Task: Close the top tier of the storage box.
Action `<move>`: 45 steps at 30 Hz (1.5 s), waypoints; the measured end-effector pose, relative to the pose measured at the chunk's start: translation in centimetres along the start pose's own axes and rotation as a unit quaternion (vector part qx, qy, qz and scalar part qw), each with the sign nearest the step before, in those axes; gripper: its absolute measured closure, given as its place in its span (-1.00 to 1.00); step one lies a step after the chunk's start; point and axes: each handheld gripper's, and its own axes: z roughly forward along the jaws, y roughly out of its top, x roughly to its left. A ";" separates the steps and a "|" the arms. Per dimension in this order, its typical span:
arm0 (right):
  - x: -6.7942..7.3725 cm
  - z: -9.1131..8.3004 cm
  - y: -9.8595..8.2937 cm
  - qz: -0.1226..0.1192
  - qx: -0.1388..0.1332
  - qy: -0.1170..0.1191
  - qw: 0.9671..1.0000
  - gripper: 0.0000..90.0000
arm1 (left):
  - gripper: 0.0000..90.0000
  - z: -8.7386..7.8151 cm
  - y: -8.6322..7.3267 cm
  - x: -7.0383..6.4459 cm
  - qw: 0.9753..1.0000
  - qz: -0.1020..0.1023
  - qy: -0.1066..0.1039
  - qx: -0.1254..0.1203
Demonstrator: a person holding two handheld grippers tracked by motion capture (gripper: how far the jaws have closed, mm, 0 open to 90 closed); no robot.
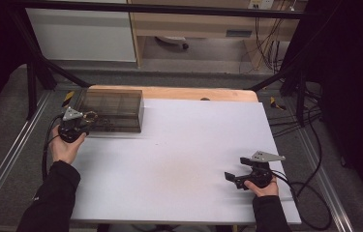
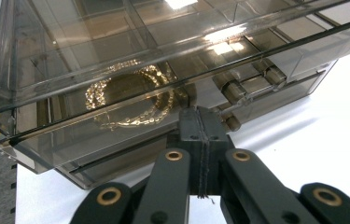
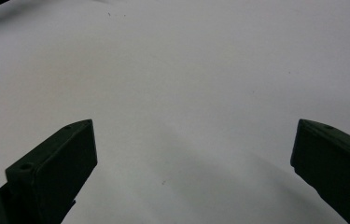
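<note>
Smoked box (image 1: 113,110) lies lengthwise across table's (image 1: 184,159) far-left corner.

A white tabletop (image 1: 184,159) covers a wooden board (image 1: 179,93). Grey carpet (image 1: 0,125) lies at both sides. A cabinet (image 1: 80,34) stands far left.

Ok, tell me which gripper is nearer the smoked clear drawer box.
Left. The left gripper is right against the smoked clear drawer box, jaws shut at its front edge. The right gripper sits far across the white table, jaws open.
</note>
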 end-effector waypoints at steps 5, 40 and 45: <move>0.0 0.0 0.0 -0.001 -0.001 0.001 1.000 -0.98 | 1.00 0.2 0.0 0.0 1.000 0.000 0.003 -0.005; 0.0 -0.1 0.0 0.000 -0.004 0.001 1.000 -0.98 | 0.99 0.7 0.1 0.1 1.000 0.000 0.018 -0.022; 0.0 0.0 0.0 -0.001 -0.006 0.001 1.000 -0.98 | 0.98 -0.1 0.1 -0.6 1.000 0.011 0.005 -0.017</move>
